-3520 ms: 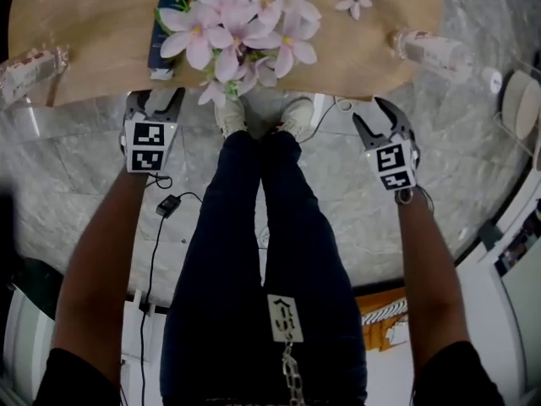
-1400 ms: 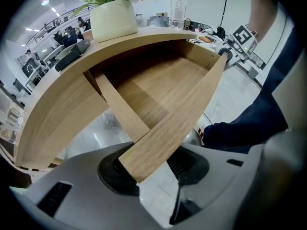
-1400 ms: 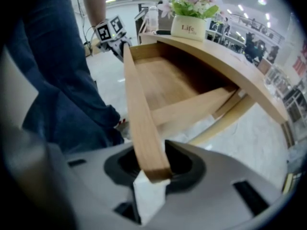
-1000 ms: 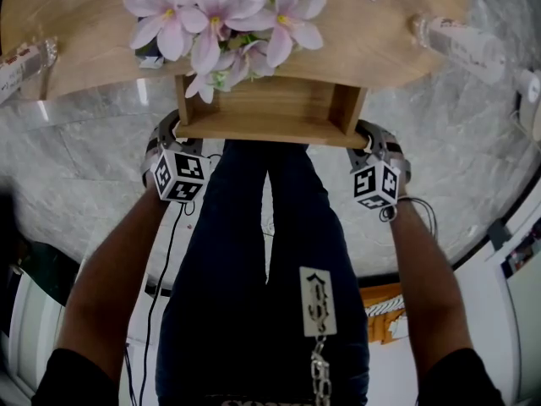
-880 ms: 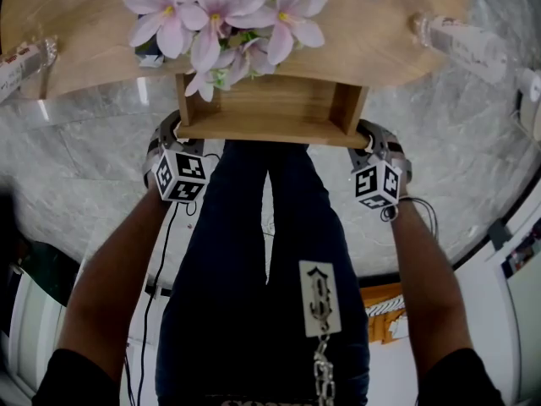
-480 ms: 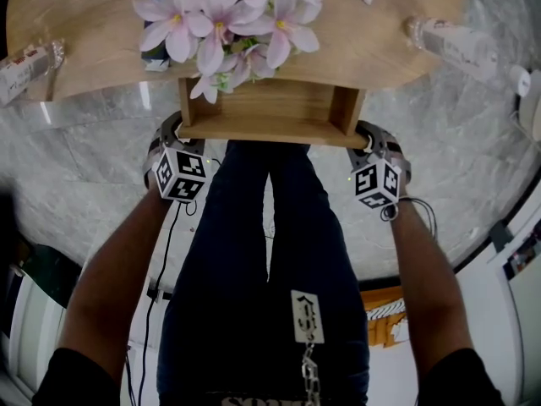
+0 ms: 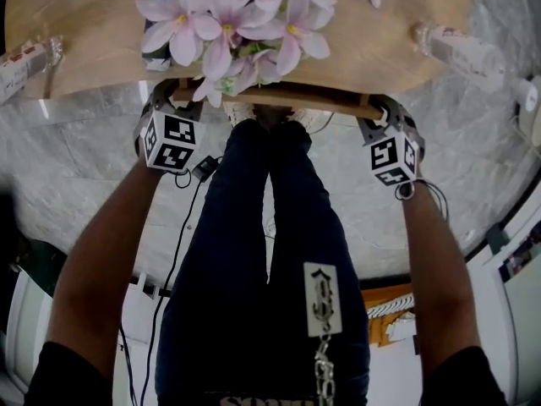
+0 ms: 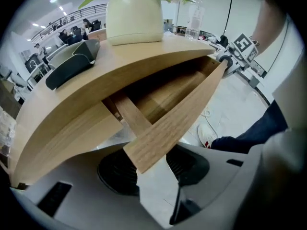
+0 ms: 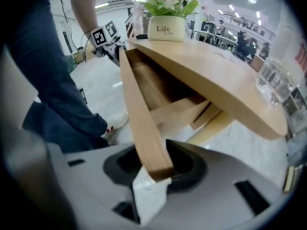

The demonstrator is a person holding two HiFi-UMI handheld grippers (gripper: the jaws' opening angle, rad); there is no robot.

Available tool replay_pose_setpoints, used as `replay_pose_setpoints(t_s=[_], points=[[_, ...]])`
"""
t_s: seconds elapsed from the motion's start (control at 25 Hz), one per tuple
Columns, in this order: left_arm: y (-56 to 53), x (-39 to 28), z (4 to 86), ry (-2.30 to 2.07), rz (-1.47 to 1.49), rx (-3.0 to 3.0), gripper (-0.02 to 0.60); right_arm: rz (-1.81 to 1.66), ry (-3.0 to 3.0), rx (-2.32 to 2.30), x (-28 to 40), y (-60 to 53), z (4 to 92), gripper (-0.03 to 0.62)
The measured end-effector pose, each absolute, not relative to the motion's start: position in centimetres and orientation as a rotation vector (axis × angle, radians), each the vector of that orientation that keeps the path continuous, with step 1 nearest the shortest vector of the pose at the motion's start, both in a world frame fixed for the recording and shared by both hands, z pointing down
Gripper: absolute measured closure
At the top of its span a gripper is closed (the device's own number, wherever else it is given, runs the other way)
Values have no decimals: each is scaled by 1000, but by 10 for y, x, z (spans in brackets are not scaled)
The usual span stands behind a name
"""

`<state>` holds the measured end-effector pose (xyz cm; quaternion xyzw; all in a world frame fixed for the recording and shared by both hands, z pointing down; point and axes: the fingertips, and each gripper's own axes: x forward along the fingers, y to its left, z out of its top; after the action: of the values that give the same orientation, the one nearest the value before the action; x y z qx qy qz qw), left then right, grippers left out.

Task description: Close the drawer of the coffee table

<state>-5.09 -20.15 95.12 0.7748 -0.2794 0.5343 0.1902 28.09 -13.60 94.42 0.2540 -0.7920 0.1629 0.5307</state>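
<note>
Jaws of the left gripper pinch one end of the drawer front, which passes between the dark pads at a slant and fills the space between them. At the other end the right gripper has the same board between its jaws, but these have just been opening, and a dark gap shows on each side of the wood, so I judge that this grip is loose now. Both grippers point steeply down, one at each corner of the board, on either side of the person's legs. The drawer is almost inside the coffee table: in the head view only a thin strip of its front shows under the rim of the top, while both gripper views show the box out a little and the front not yet flush. On the top stand a pot of pink flowers and a clear bottle, neither of them touching the drawer; below is a marble floor. The step in hand is the last part of the push. The next move, as I judge it, calls for a short, even push from both ends together, so that the drawer does not twist in its opening, and then for the left jaws to spread before the grippers leave the table edge.
</note>
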Motion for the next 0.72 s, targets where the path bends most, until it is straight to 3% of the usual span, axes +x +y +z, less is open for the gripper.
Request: replay_pose_setpoints(t_s=[0.2,0.48,0.56,0.72], points=[[-230,-46,951,-844,1388,2163,393,465,-1910,733,288,-167,944,428],[-231,-64,953,-1058,967,1757,351,1022,-1828,1115,311,-165,949,368],[-227,-75,942,-1119,916,1698,421,1104,-1784,1218,318,-163,938,368],[-194,-79,893,-1037,894,1730,497,1167,-1772,1300,320,-151,891,370]])
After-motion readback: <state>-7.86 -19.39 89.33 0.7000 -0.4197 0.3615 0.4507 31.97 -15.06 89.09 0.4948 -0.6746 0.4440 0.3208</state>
